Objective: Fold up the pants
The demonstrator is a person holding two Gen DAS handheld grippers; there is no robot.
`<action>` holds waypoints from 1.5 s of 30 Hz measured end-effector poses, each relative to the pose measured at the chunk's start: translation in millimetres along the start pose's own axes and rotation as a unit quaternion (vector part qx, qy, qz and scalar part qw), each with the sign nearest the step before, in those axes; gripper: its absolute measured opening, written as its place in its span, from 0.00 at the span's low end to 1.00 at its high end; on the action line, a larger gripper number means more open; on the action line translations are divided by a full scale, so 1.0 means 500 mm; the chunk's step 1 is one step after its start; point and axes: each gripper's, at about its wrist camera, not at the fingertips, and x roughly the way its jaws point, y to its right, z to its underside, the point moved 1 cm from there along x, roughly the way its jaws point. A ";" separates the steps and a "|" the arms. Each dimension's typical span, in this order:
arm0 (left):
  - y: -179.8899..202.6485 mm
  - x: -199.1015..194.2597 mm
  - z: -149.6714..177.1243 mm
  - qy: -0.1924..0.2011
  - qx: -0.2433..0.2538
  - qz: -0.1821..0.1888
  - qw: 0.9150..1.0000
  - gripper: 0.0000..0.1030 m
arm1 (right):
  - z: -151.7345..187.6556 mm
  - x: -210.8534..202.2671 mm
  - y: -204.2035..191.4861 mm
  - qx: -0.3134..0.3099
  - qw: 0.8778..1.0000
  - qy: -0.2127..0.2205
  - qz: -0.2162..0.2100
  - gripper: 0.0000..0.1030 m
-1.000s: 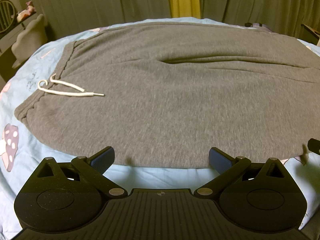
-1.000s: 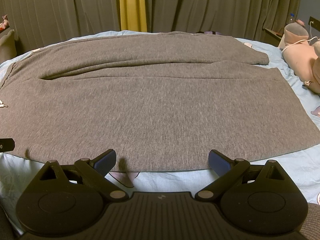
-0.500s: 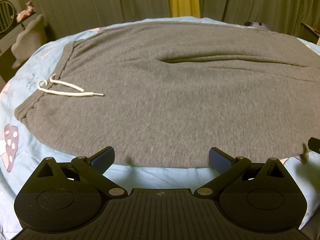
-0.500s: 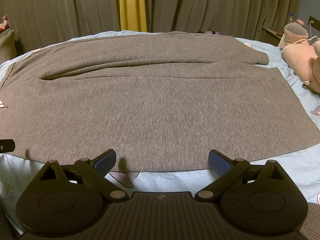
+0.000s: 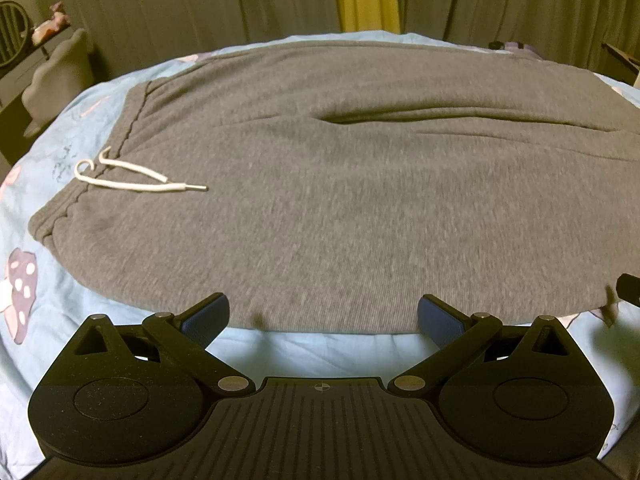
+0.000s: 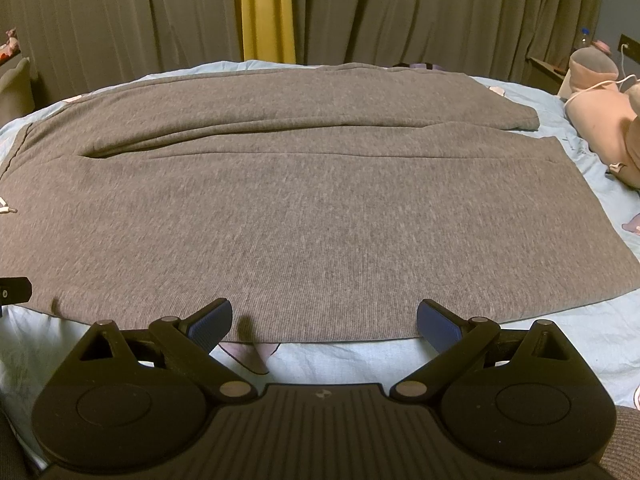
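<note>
Grey sweatpants (image 5: 340, 200) lie flat across a light blue bed sheet (image 5: 320, 348), waistband at the left with a white drawstring (image 5: 136, 182). The right wrist view shows both legs (image 6: 320, 220) side by side, hems at the right. My left gripper (image 5: 322, 316) is open and empty, its blue pads at the near edge of the pants by the hip. My right gripper (image 6: 324, 318) is open and empty at the near edge of the near leg. Each gripper's tip shows at the edge of the other view.
A pink plush toy (image 6: 604, 120) lies on the bed at the right, past the hems. A grey chair (image 5: 60, 76) stands off the bed at the far left. Dark curtains (image 6: 400, 8) with a yellow strip hang behind the bed.
</note>
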 end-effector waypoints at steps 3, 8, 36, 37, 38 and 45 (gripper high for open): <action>0.000 0.000 0.001 -0.001 0.001 0.000 1.000 1.00 | 0.000 0.001 0.000 0.000 1.000 0.000 0.000 0.96; 0.000 0.001 -0.001 -0.002 0.003 -0.001 1.000 1.00 | 0.001 0.000 -0.001 0.000 1.000 0.001 0.000 0.96; 0.011 0.006 -0.007 -0.012 0.018 -0.002 1.000 1.00 | 0.001 0.010 -0.003 0.003 1.000 -0.008 0.003 0.96; 0.011 0.006 -0.007 -0.012 0.018 -0.002 1.000 1.00 | 0.001 0.010 -0.003 0.004 1.000 -0.009 0.003 0.96; 0.011 0.007 -0.007 -0.013 0.019 -0.003 1.000 1.00 | 0.000 0.010 -0.003 0.005 1.000 -0.009 0.002 0.96; 0.013 0.006 -0.008 -0.013 0.018 -0.005 1.000 1.00 | 0.002 0.006 -0.002 0.006 1.000 -0.003 -0.001 0.96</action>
